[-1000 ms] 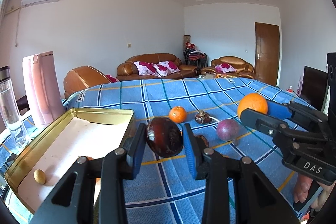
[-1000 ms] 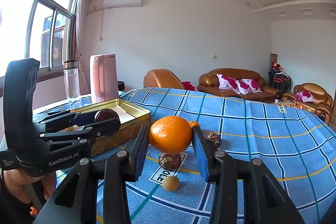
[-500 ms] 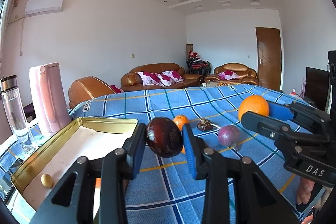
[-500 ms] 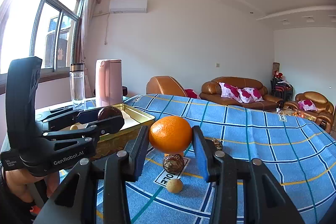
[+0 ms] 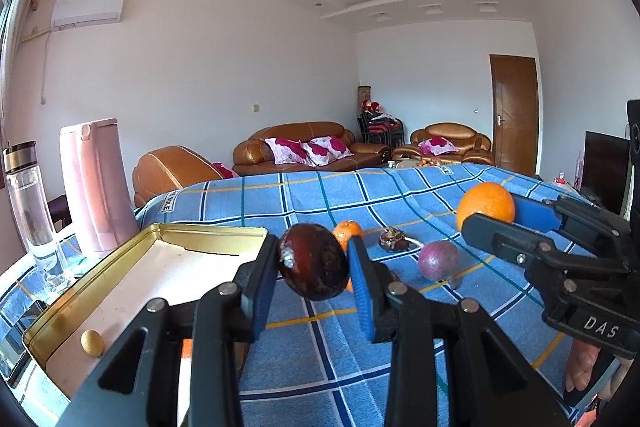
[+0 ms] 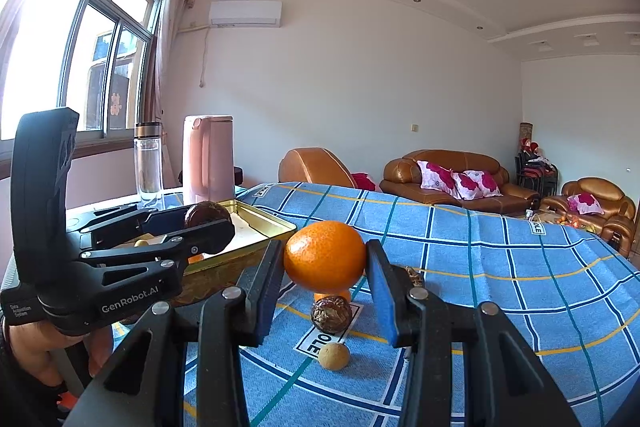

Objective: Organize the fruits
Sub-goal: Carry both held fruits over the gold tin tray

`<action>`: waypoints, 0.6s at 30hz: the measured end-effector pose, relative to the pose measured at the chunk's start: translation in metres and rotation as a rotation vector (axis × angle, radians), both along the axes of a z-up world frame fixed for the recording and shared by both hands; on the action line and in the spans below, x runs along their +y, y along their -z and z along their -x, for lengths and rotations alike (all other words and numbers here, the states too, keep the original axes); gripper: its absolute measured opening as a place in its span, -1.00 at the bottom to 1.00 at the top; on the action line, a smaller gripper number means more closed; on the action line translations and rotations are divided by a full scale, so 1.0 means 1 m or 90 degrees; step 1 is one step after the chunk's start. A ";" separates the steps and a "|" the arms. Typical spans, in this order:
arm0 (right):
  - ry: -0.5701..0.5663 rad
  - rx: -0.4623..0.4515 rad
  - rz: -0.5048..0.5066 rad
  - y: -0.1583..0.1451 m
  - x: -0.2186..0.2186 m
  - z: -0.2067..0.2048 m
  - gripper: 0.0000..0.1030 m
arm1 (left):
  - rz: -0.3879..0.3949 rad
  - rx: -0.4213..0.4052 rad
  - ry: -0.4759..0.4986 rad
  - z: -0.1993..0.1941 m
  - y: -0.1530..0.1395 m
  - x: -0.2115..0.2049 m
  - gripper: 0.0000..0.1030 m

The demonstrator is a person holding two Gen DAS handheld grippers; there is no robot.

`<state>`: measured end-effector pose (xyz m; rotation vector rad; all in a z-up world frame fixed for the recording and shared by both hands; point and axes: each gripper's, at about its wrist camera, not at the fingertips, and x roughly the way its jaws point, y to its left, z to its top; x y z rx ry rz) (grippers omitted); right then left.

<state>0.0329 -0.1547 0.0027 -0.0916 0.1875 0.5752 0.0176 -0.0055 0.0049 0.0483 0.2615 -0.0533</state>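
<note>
My left gripper [image 5: 313, 267] is shut on a dark maroon fruit [image 5: 316, 251], held above the blue checked cloth just right of the gold tin tray [image 5: 120, 267]. A small tan fruit [image 5: 92, 343] lies in the tray. My right gripper [image 6: 325, 267] is shut on a large orange [image 6: 325, 247] and hangs over the cloth. Below it lie a wrinkled brown fruit [image 6: 331, 314] and a small tan fruit [image 6: 334, 356]. On the cloth beyond the left gripper sit a small mandarin [image 5: 347, 229], a shrivelled brown fruit [image 5: 394, 239] and a purple fruit [image 5: 438, 259].
A pink kettle [image 5: 98, 187] and a glass bottle [image 5: 30, 207] stand at the table's left edge behind the tray. Brown sofas [image 5: 304, 151] fill the room beyond the table. A hand [image 6: 52, 347] holds the left gripper's handle.
Both grippers keep hold of their fruit. The left wrist view has tipped slightly upward, so more ceiling shows; the right gripper has hardly shifted.
</note>
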 end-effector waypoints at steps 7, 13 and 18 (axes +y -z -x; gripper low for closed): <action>-0.021 0.009 0.006 0.000 0.014 -0.005 -0.16 | 0.011 0.019 -0.029 -0.006 0.001 0.020 -0.30; -0.040 0.016 0.017 0.001 0.029 -0.009 -0.16 | 0.022 0.033 -0.058 -0.011 0.003 0.042 -0.30; -0.057 0.015 0.031 0.001 0.043 -0.010 -0.16 | 0.026 0.039 -0.075 -0.008 0.005 0.054 -0.30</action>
